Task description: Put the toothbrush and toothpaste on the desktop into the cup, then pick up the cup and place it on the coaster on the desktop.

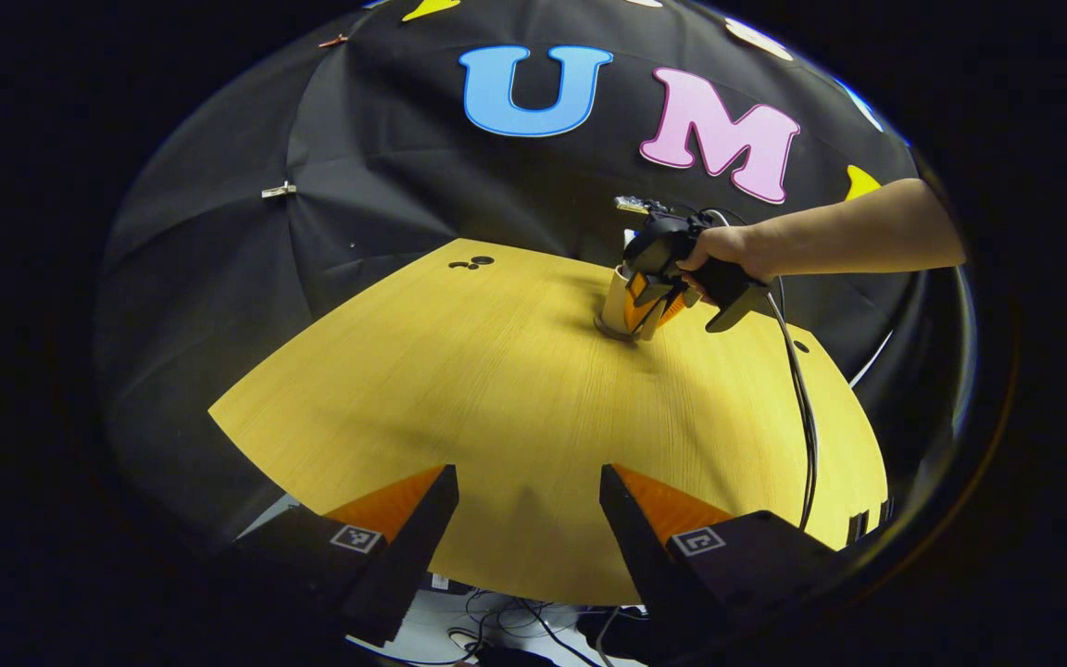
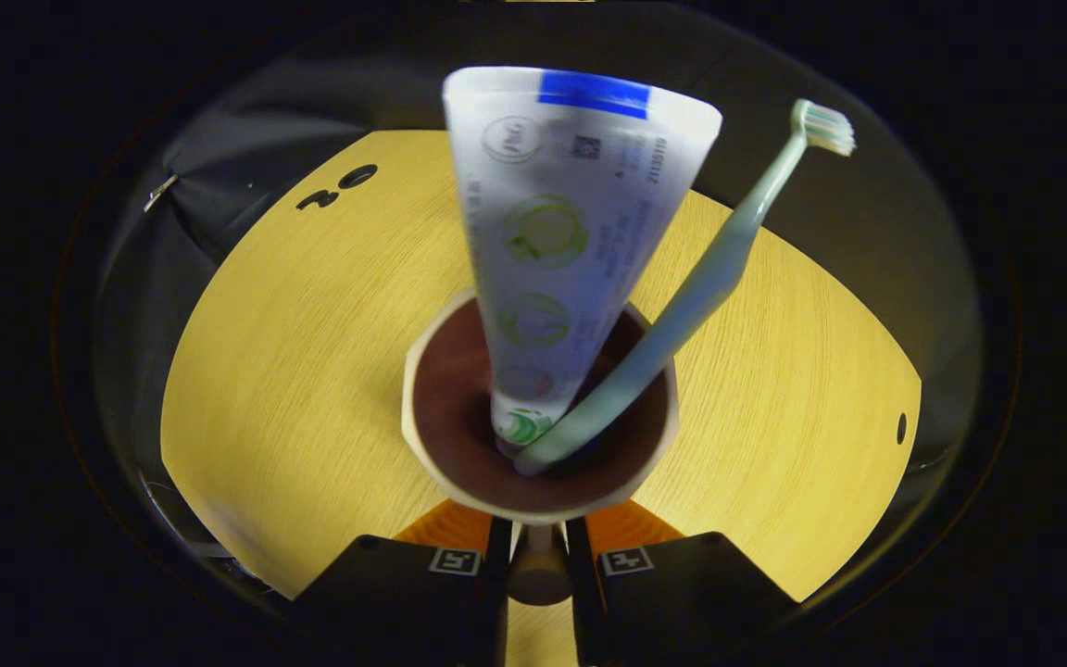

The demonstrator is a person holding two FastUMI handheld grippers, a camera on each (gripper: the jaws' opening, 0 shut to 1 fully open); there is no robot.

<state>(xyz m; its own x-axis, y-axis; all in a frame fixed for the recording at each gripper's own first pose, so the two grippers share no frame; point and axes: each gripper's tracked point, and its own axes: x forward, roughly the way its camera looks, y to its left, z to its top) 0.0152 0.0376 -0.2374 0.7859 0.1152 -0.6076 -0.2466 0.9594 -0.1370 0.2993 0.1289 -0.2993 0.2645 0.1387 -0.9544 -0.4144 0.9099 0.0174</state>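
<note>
The right tool [image 2: 538, 547] is closed narrowly on what looks like the handle of the cup [image 2: 541, 408], which stands upright directly ahead of it with the toothpaste [image 2: 571, 241] and toothbrush [image 2: 709, 278] leaning inside. From the left tool [image 1: 529, 519], spread wide and empty, the cup [image 1: 619, 301] sits far across the desk [image 1: 459, 389], apparently on a dark coaster [image 1: 609, 330]. Nothing blocks the cup.
</note>
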